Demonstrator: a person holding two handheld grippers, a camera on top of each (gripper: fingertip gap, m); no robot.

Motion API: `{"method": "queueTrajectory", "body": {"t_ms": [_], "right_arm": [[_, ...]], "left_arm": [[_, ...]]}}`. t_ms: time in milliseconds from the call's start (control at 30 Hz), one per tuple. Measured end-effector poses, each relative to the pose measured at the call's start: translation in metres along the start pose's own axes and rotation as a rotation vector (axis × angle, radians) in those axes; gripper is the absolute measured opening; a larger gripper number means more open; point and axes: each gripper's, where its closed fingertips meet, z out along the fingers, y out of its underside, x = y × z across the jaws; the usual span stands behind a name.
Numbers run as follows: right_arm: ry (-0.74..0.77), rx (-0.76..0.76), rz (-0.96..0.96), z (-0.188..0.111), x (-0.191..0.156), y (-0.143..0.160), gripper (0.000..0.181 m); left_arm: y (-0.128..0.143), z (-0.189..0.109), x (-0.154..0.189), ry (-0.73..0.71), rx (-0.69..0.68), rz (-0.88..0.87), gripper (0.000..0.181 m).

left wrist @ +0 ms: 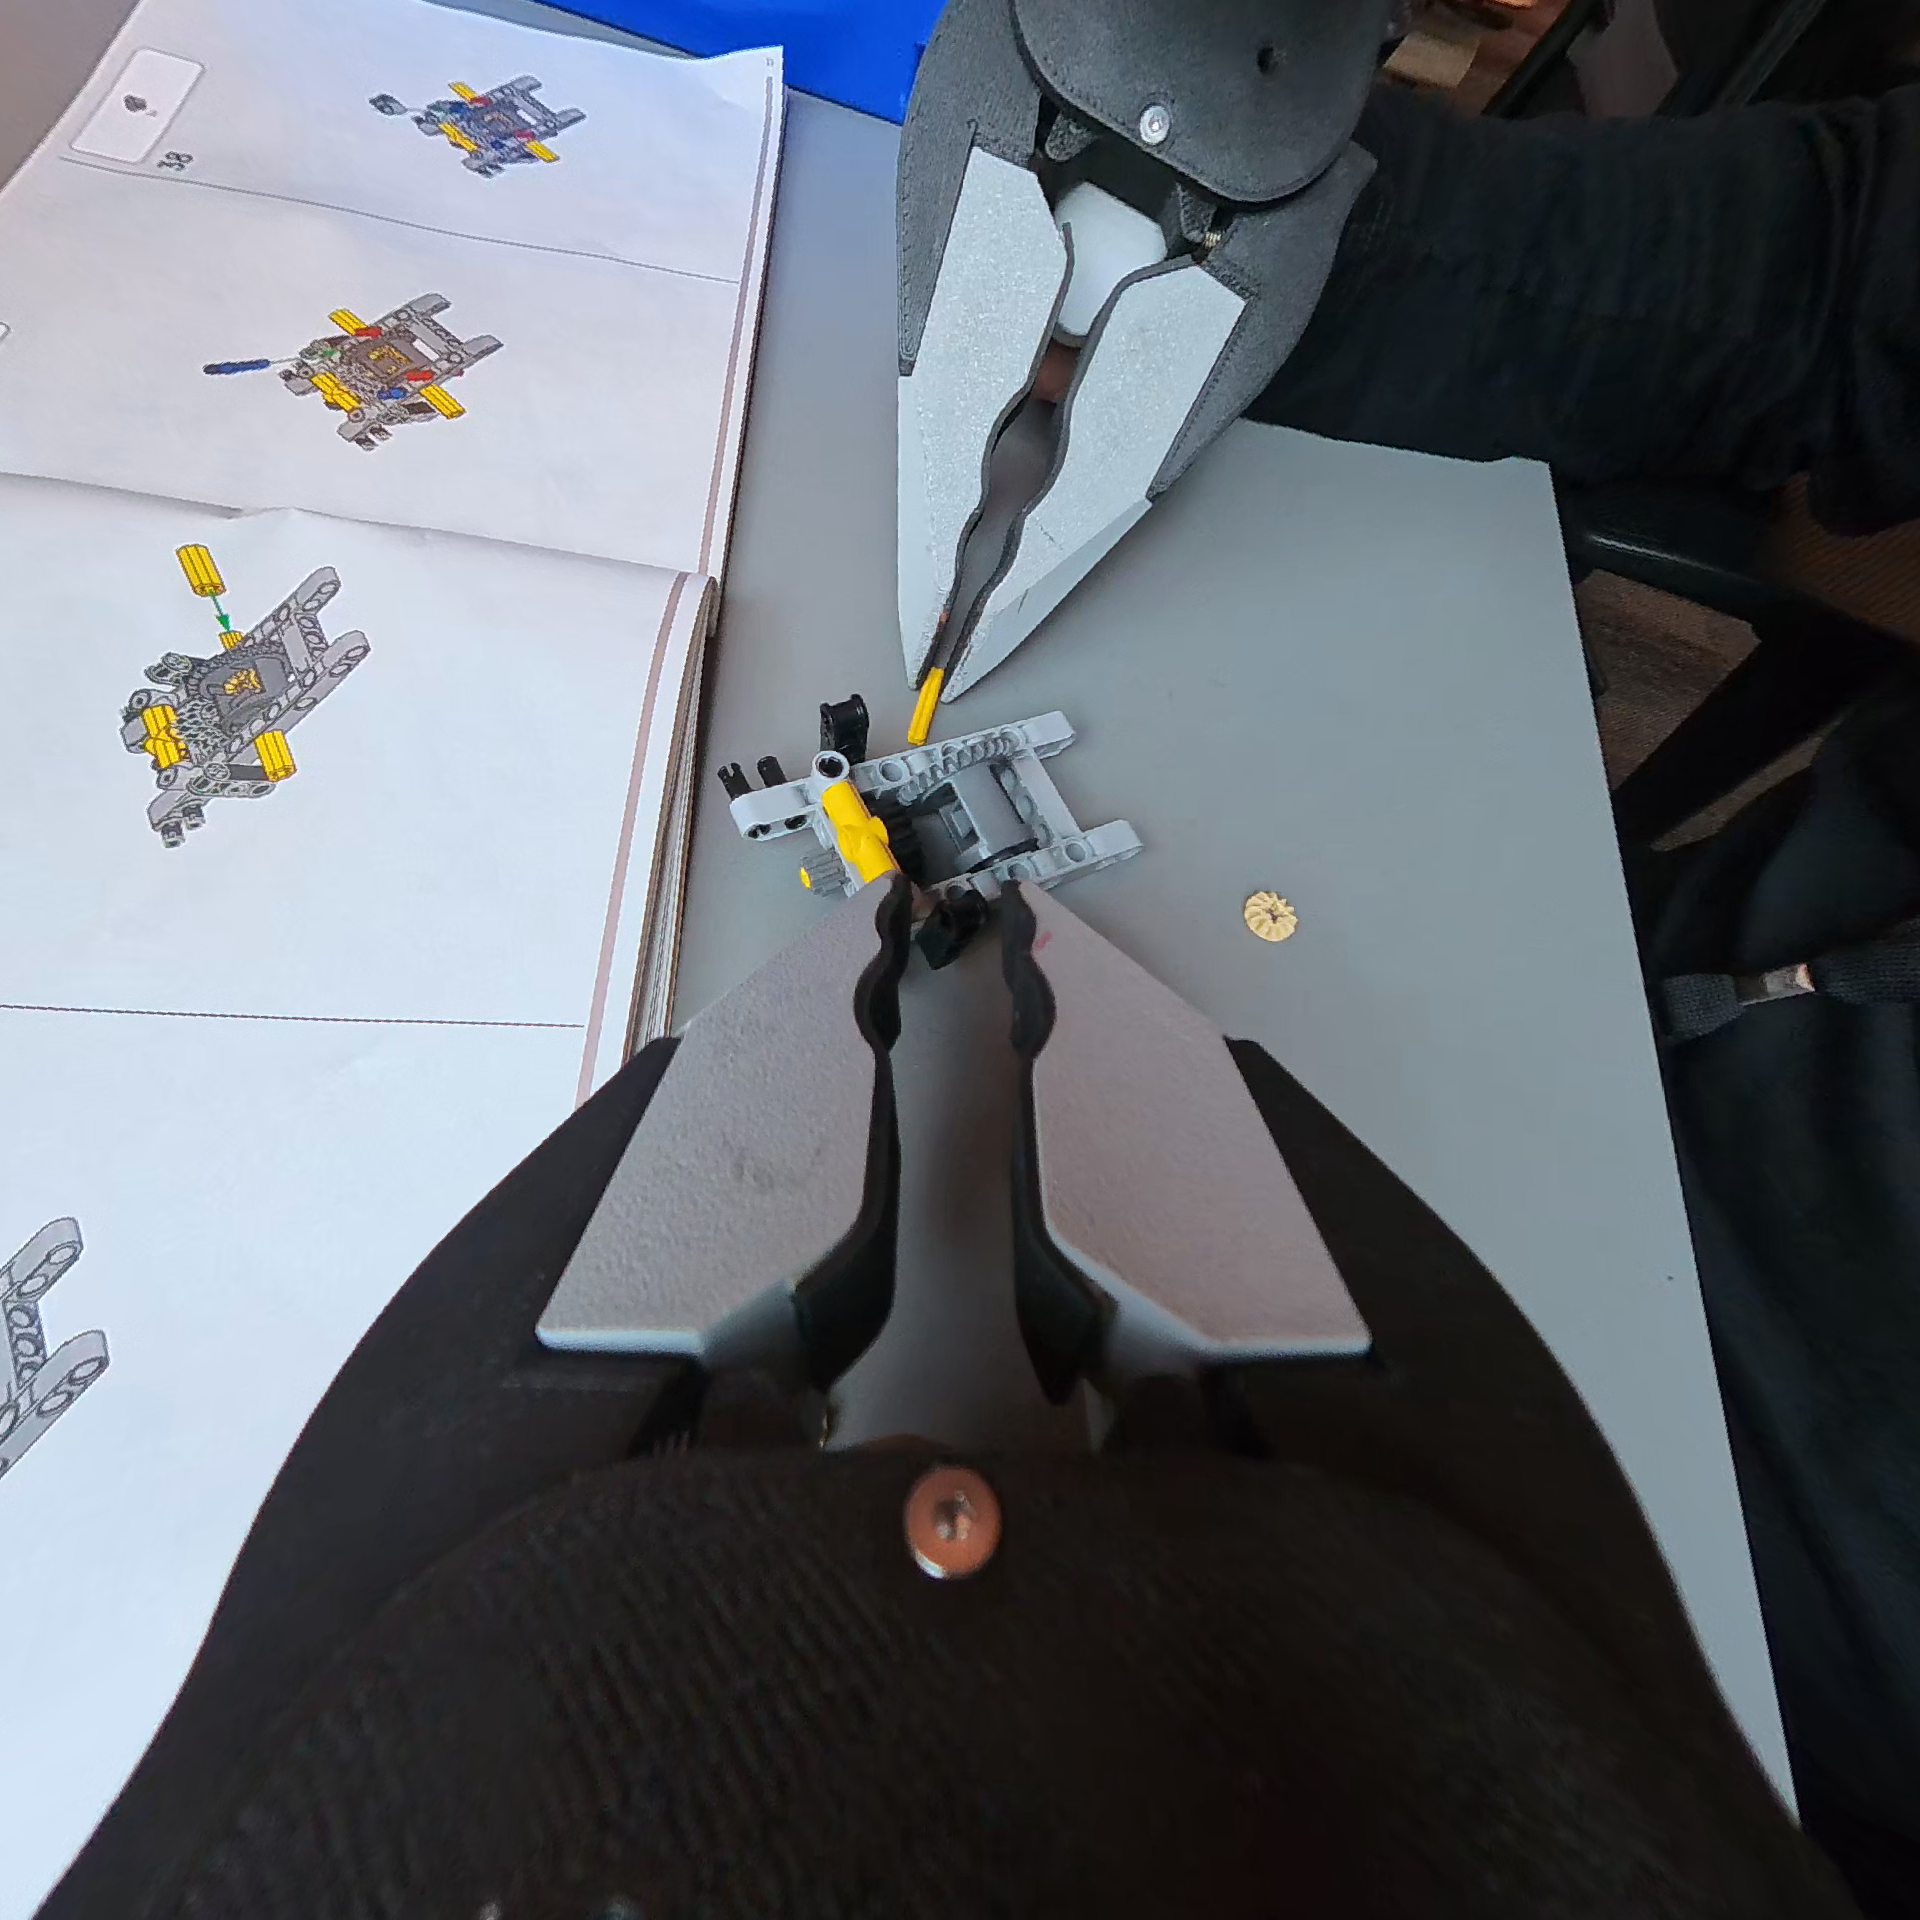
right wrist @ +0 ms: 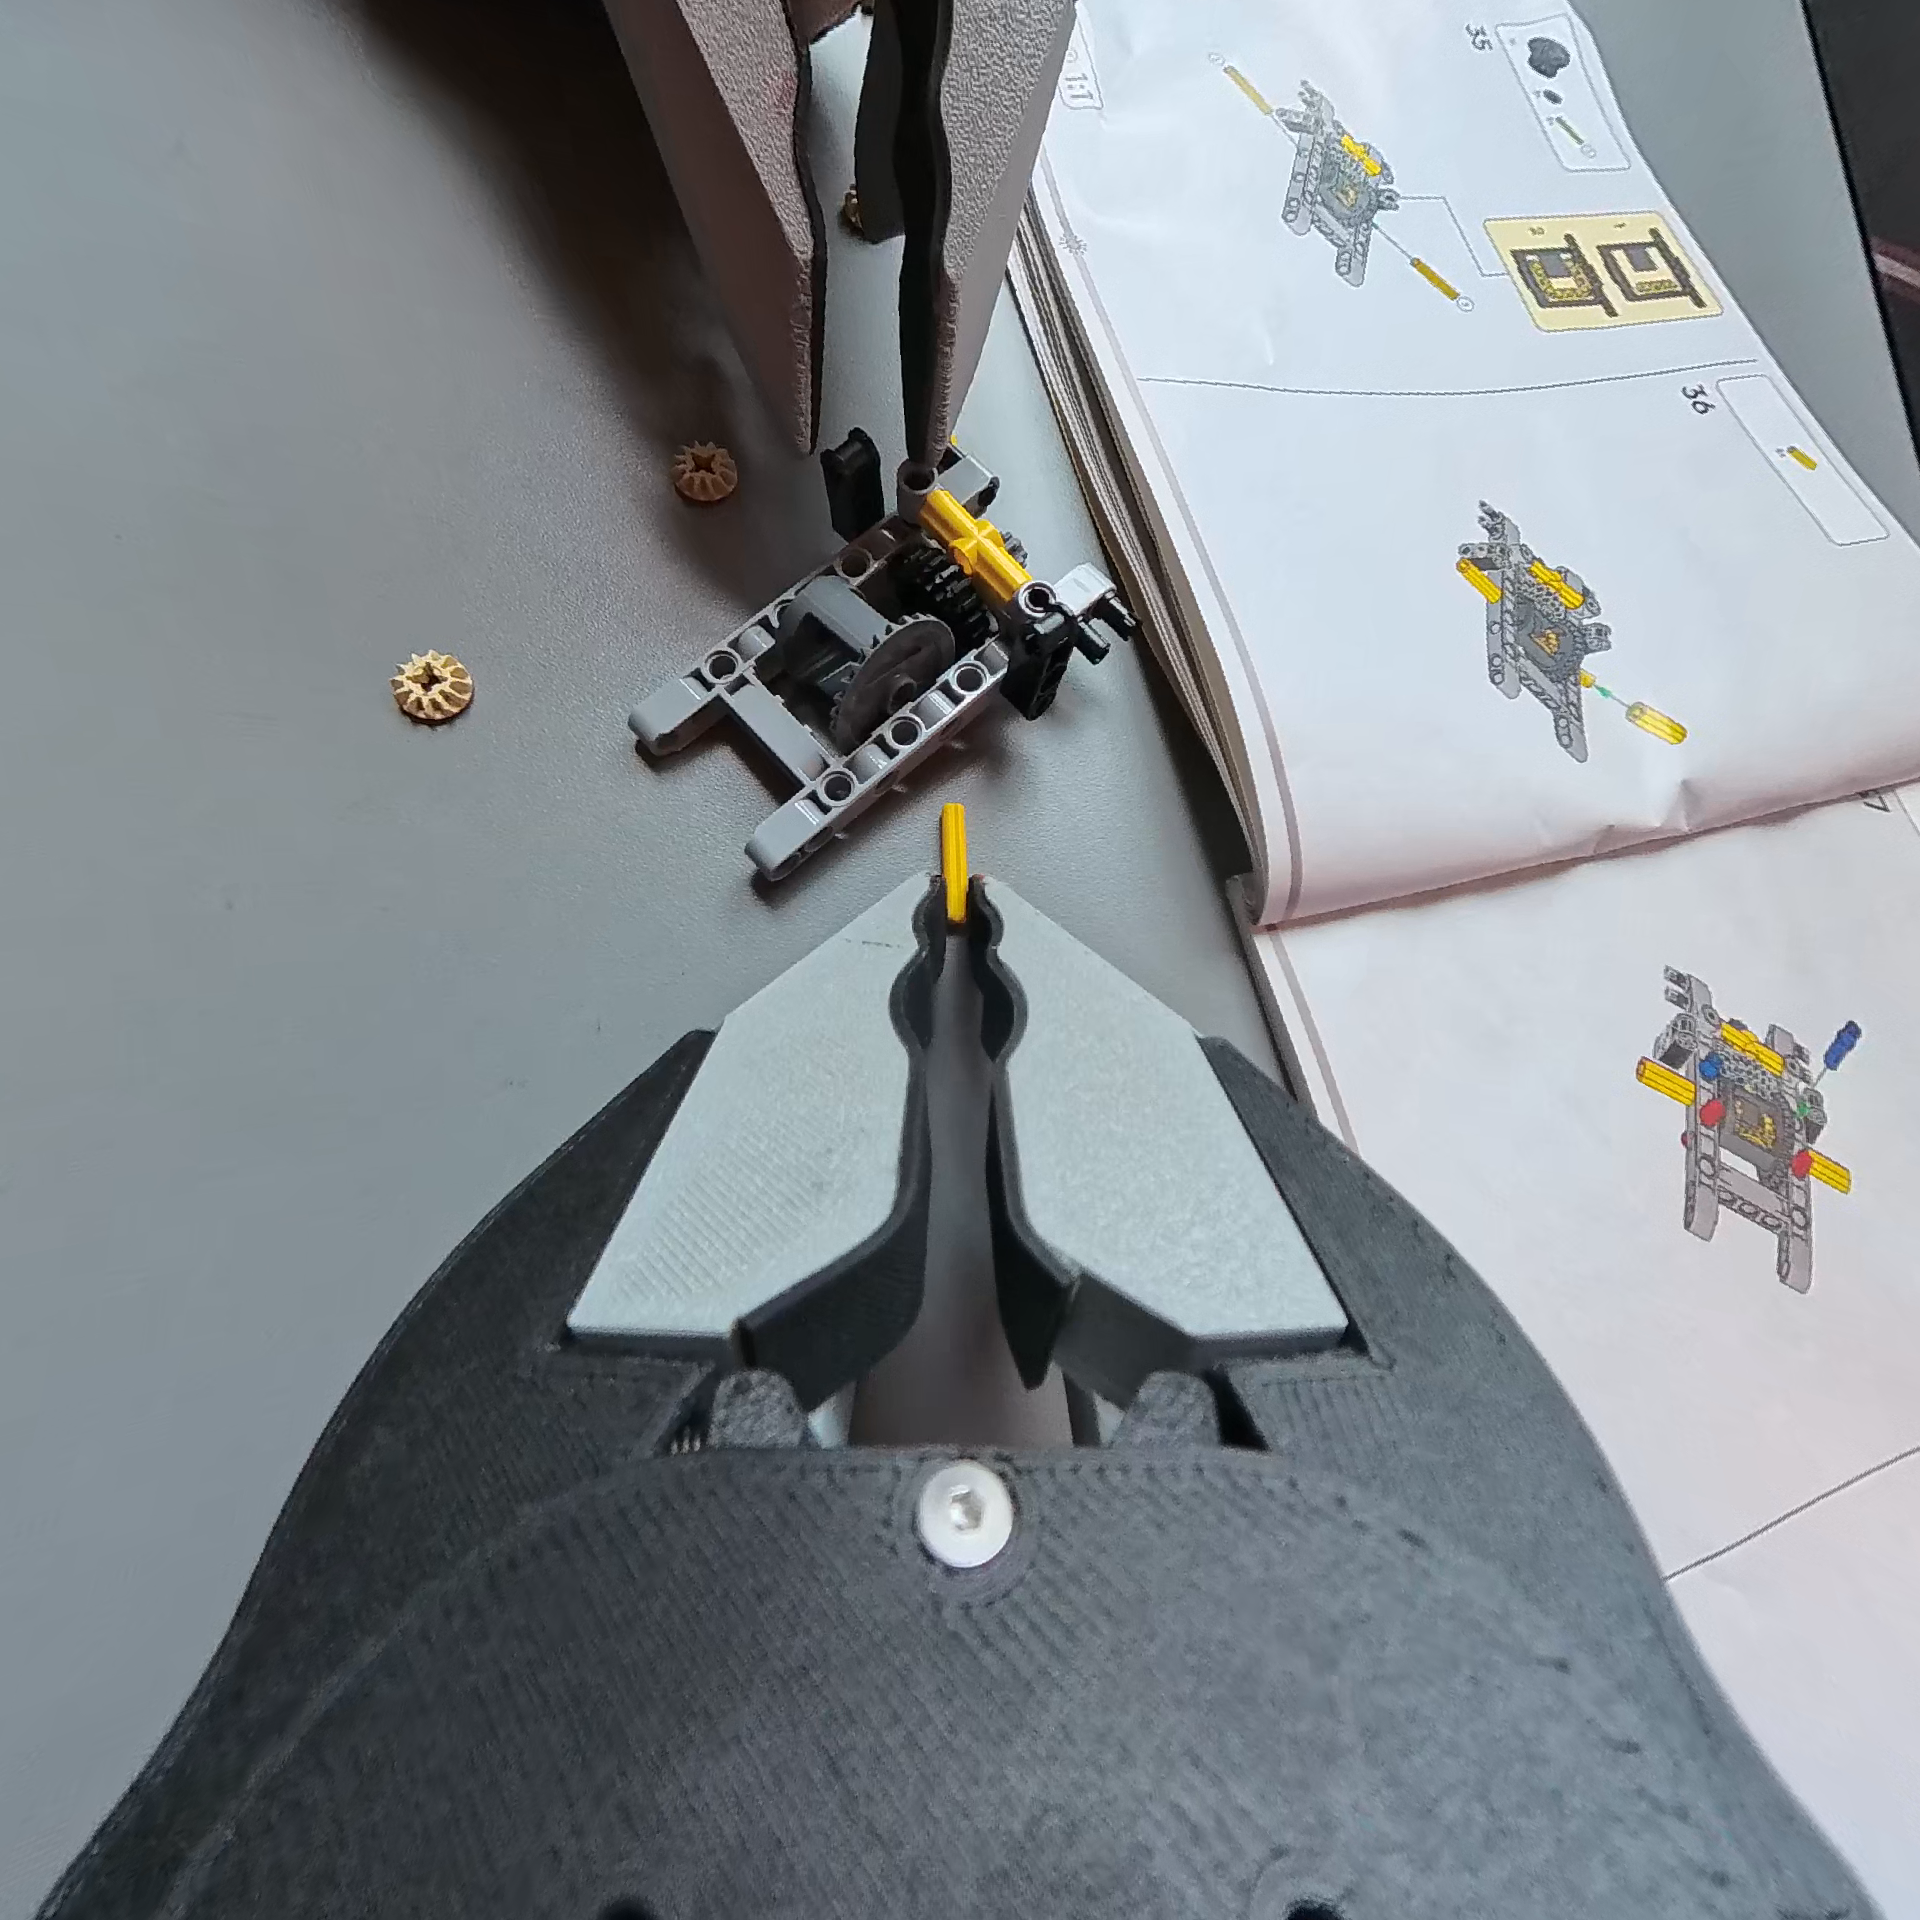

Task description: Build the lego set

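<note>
**Yellow rod poised beside the half-built model**

The right gripper (right wrist: 954,896) pinches a thin yellow rod (right wrist: 953,860) just short of the grey frame (right wrist: 831,675) on the table (left wrist: 1351,675). The left gripper (left wrist: 956,902), jaws apart, braces the frame's far edge. A misaimed push could slide the frame or twist the rod loose. The open booklet (right wrist: 1455,520) shows numbered steps; no brand visible.

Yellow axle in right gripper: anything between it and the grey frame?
Nothing visible. The yellow axle, pinched in the right gripper, points at the grey frame across bare table. The left gripper braces the far side.
</note>
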Motion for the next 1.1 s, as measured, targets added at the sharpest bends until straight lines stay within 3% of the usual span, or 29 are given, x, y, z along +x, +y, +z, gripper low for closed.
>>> {"method": "queueTrajectory", "body": {"t_ms": [1100], "right_arm": [[0.001,0.002,-0.009,0.0000,-0.0003,0.0001,0.000]], "left_arm": [[-0.0025,-0.0018,0.0020,0.017,0.018,0.010,0.013]]}}
